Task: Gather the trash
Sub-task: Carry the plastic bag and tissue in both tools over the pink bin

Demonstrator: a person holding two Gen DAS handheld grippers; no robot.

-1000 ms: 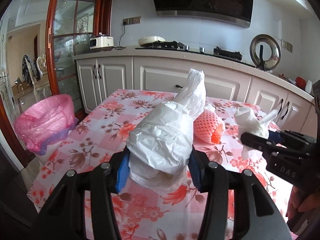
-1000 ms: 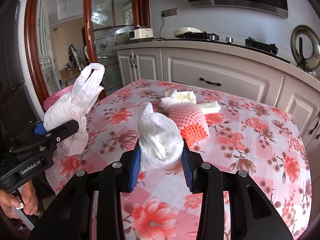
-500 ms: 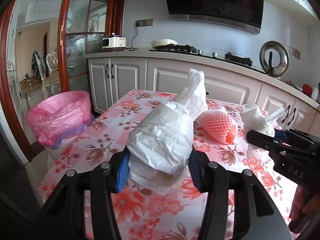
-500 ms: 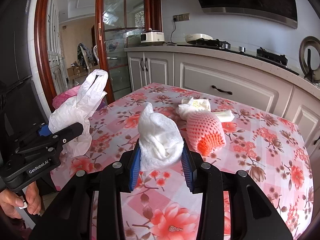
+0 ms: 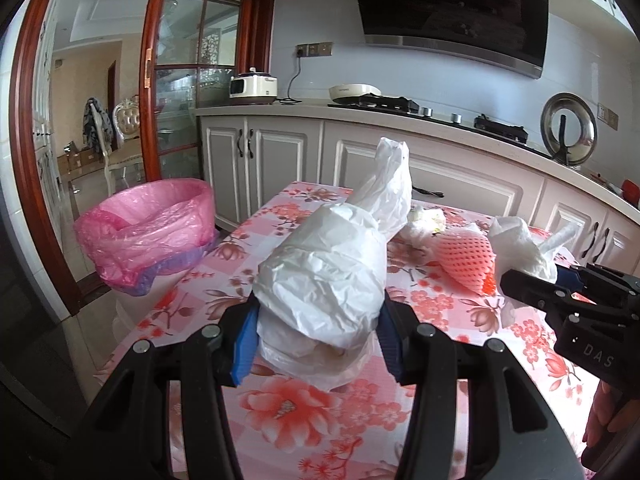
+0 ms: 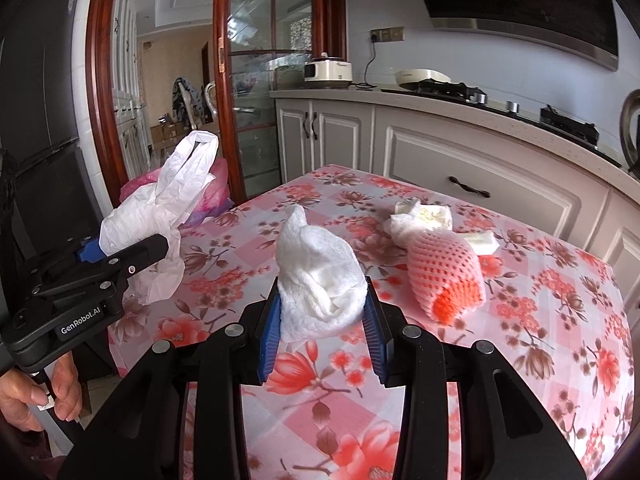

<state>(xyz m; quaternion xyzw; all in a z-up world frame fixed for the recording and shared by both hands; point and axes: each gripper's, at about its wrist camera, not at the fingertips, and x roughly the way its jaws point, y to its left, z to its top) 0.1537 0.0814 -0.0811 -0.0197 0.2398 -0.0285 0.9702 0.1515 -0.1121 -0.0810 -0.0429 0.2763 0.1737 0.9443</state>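
The left tongs (image 5: pixel 318 332) were clamped on a crumpled white plastic bag (image 5: pixel 332 272), its blue pads pressed into both sides, the bag held above the near edge of the flowered worktop (image 5: pixel 288 400). The right tongs (image 6: pixel 322 320) were clamped on a wad of white paper towel (image 6: pixel 318 280) over the same worktop. Farther back on the cloth lay a pink foam fruit net (image 6: pixel 446 276), and just behind it some crumpled white wrappers (image 6: pixel 424 216). A bin lined with a pink bag (image 5: pixel 148 232) stood off the worktop's left side, near the glass door. A hand (image 6: pixel 28 396) gripped the left tool's handle.
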